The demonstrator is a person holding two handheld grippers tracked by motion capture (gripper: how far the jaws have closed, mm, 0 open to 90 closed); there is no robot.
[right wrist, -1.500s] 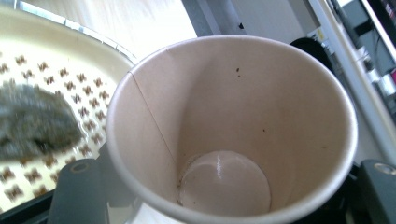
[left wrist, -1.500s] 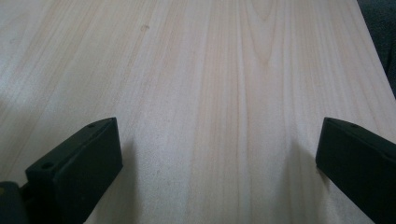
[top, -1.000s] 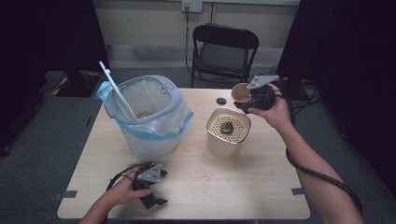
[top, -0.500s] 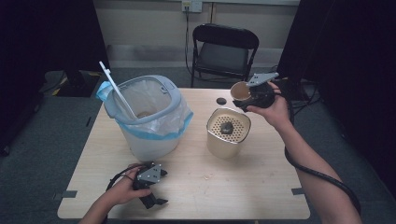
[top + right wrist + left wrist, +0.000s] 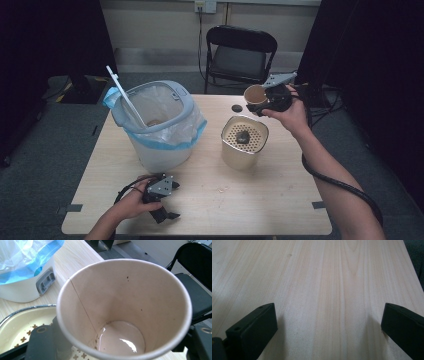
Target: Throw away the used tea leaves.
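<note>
Nearest to the person, the left gripper (image 5: 161, 210) rests low on the wooden surface (image 5: 280, 200) at the near left, its jaws spread wide with nothing between them; it has no part in the work at this moment.

Further in, left of centre, stands the white bin (image 5: 155, 127) with a blue-edged plastic liner and a white stick (image 5: 125, 97) leaning in it; right of centre stands the cream strainer pot (image 5: 244, 142), whose perforated insert carries a small dark lump (image 5: 243, 136).

Farther and to the right, the right gripper (image 5: 265, 102) is clenched on the paper cup (image 5: 125, 307), one jaw on each side of the wall; its jaws have just been opening a little, yet the cup is between them and seems held. The cup is in the air just beyond the far right rim of the strainer pot, tilted so its mouth faces the camera; a thin film of brownish liquid and a few dark specks remain at the bottom.

I judge that the step in hand is draining the cup over the strainer. To do it well, the mouth should come over the middle of the perforated insert before the tilt increases; the grip should stay gentle, because a thin paper wall can buckle; a slow tilt would avoid drips on the surface.

At the far edge lies a small dark lid (image 5: 236, 107); behind the surface stands a black folding chair (image 5: 240, 55).
</note>
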